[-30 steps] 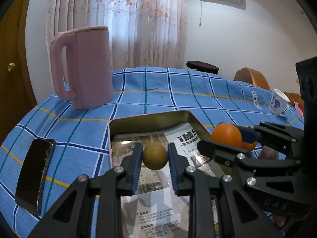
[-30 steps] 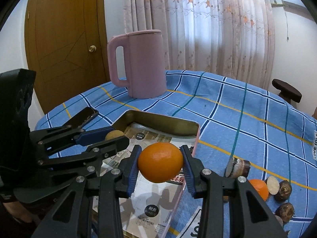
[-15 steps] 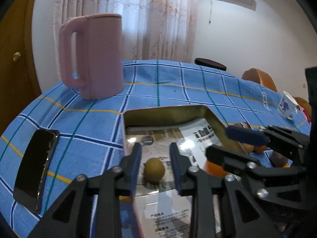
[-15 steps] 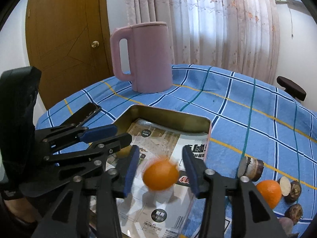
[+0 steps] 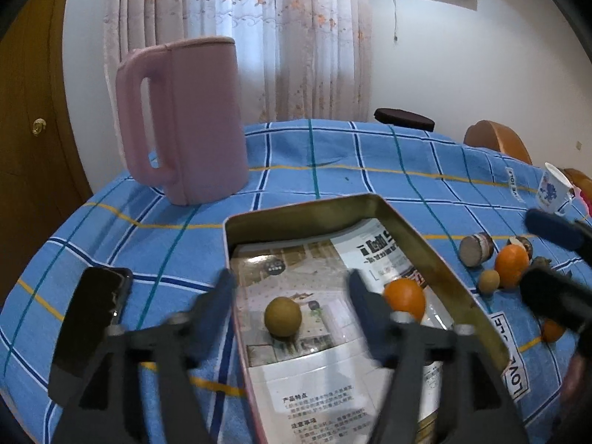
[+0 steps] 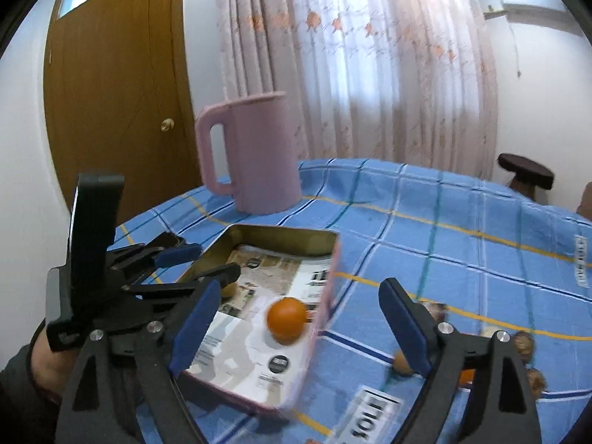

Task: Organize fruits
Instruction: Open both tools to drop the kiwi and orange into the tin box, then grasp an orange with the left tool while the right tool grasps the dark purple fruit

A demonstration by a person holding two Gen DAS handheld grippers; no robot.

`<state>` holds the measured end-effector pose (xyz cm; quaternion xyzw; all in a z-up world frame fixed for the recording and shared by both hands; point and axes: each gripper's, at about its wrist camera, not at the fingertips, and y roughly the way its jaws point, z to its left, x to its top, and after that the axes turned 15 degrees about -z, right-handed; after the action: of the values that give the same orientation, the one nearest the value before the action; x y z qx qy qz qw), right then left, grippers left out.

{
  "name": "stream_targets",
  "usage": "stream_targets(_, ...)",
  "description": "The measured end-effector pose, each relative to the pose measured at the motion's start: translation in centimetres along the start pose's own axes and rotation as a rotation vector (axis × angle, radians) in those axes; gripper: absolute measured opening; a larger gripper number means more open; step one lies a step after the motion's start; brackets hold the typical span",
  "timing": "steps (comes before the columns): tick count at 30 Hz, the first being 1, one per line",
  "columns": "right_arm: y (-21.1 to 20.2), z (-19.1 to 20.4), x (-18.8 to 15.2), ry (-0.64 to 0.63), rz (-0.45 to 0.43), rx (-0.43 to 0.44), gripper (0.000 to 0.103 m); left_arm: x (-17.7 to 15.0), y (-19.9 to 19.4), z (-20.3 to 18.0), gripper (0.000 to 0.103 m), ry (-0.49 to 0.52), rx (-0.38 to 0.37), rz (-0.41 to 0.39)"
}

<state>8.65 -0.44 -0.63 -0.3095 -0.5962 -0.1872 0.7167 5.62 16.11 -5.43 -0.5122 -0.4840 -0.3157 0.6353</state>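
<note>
Jaws spread on both grippers; round orange (image 6: 287,320) in metal tin (image 5: 373,209).

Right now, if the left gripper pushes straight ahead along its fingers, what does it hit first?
Probably the small brownish-yellow fruit lying in the tin tray, centred between the open fingers of the left gripper. Past it comes the tray's far wall. Depth is uncertain in this fisheye view.
</note>
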Motion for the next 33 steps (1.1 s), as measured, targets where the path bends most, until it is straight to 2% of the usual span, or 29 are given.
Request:
stream_targets(1, -0.7, -0.3, 0.1, 0.001, -0.011, -0.014, 0.088, 0.2, -0.5, -0.1, 0.088, -0.005, 0.001, -0.020)
stream_targets(4, -2.8, -1.5, 0.3, 0.000, -0.024, -0.058, 0.088, 0.8, -2.2, -1.1, 0.094, -0.007, -0.033, -0.066)
stream_targets(11, -9.6, -6.2, -0.6, 0.006, -0.034, -0.236, 0.088, 1.5, -5.0, -5.1, 0.095, 0.006, -0.134, -0.104)
stream_targets(13, -11.6, -7.7, -1.2, 0.011, -0.035, -0.318, 0.088, 1.5, -6.1, -7.1, 0.100, 0.026, -0.187, -0.118)
stream_targets(15, -13.1, -8.7, -1.7, 0.024, -0.040, -0.350, 0.088, 1.3, -6.8, -9.2, 0.103, 0.042, -0.228, -0.123)
stream_targets(17, -14.1, -9.3, -2.2, 0.028, -0.034, -0.369, 0.088, 0.9, -7.2, -11.0, 0.103, 0.057, -0.287, -0.107)
stream_targets(20, -15.2, -10.0, -3.4, 0.032, -0.022, -0.404, 0.088, 0.2, -7.4, -13.6, 0.103, 0.068, -0.314, -0.091)
stream_targets(24, -16.2, -11.5, -4.8, 0.077, -0.008, -0.435, 0.088, -1.2, -6.6, -17.3, 0.103, 0.097, -0.368, -0.030)
stream_targets(29, -17.3, -13.0, -5.2, 0.126, -0.030, -0.462, 0.088, -2.0, -5.7, -20.3, 0.101, 0.139, -0.405, 0.019)
stream_targets(33, -17.4, -13.3, -5.6, 0.139, -0.032, -0.464, 0.089, -2.8, -4.3, -21.5, 0.085, 0.126, -0.445, 0.090)
